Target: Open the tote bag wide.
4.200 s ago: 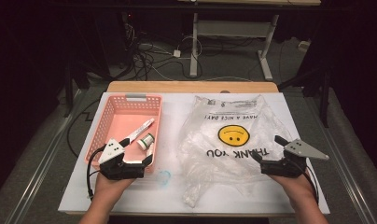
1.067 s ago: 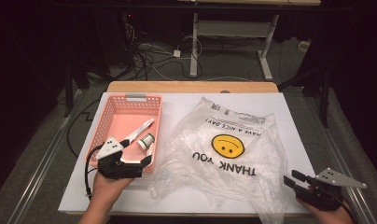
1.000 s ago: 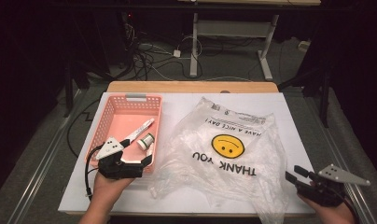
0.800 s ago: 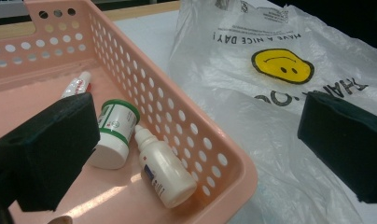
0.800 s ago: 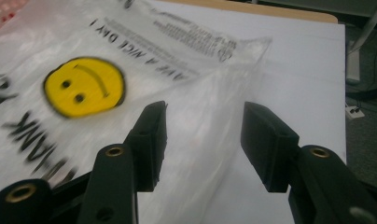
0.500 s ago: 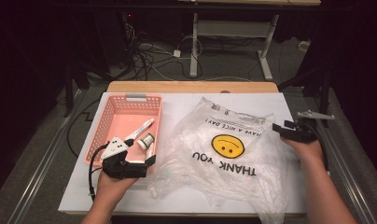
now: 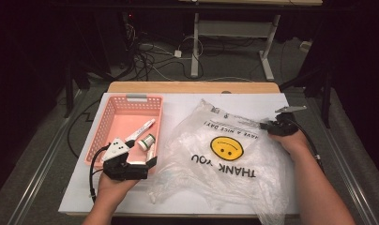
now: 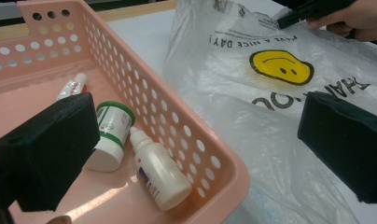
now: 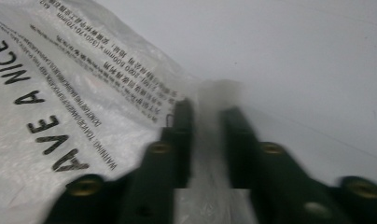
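From above, my left gripper [image 7: 147, 164] sits at the near right corner of the pink basket [image 7: 113, 123], jaws spread wide with nothing between them. My hand covers most of its body. In the basket a white pen-like tube [image 7: 141, 129] lies slantwise beside a small green-capped jar [image 7: 148, 140]; their labels are too small to read from here. My right gripper [image 7: 267, 125] rests on the far right edge of the clear plastic bag [image 7: 225, 164], which lies crumpled on the white table [image 7: 187, 105], just right of the basket. The bag carries a yellow smiley and, upside down to me, "THANK YOU" and "HAVE A NICE DAY". Its near corner runs off the table edge.

In the left gripper view, both pads [image 8: 46, 149] stand far apart and empty, one over the basket floor, the other over the bag. The near pad hides part of the tube and jar. A white dropper bottle [image 8: 161, 172] lies against the basket wall; its print is illegible. My right gripper shows far off, at the bag's edge.

In the right gripper view, blurred, my jaws have just been closing and now stand narrow, with a fold of the bag's film pinched between them. Beside them I read "A NICE", "AVE" and "WARNING", the small lines unreadable.
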Motion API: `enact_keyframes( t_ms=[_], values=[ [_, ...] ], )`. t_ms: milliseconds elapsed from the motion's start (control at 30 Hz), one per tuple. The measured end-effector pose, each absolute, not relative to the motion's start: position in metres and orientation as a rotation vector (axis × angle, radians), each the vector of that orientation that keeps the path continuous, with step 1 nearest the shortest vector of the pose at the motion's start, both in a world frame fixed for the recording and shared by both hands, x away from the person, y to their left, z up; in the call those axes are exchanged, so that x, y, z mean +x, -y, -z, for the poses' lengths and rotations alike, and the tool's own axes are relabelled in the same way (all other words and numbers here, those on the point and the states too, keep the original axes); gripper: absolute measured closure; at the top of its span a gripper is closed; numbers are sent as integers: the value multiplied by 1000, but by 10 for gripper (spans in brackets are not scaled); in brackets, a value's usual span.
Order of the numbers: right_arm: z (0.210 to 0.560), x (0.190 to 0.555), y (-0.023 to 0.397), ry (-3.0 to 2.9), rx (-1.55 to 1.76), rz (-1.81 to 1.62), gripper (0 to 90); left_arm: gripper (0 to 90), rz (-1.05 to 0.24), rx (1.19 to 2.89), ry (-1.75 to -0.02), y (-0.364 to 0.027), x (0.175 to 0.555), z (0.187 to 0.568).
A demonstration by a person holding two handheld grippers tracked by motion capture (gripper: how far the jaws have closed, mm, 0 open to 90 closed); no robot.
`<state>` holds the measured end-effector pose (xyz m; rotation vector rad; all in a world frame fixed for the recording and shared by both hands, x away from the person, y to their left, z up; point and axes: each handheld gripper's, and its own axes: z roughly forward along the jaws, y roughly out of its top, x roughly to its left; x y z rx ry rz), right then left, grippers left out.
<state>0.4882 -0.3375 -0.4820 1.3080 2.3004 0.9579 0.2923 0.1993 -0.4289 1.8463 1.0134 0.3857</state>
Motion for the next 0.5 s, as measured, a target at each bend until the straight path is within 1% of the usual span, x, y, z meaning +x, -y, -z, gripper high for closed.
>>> enact_keyframes(
  t_ms=[33, 100, 233, 400, 500],
  values=[
    [481, 487, 337, -2305, 1320, -952, 876, 0, -387, 1846, -1012, -198, 292, 429],
    [478, 486, 335, -2263, 1332, -938, 900, 0, -392, 1843, -1007, -197, 290, 427],
    [468, 494, 349, -2110, 1400, -951, 900, 0, -385, 1827, -1003, -195, 290, 423],
    [465, 509, 386, -1907, 1551, -906, 900, 0, -404, 1857, -969, -194, 294, 423],
    [468, 510, 406, -1846, 1624, -880, 900, 0, -400, 1859, -970, -196, 299, 424]
  ],
)
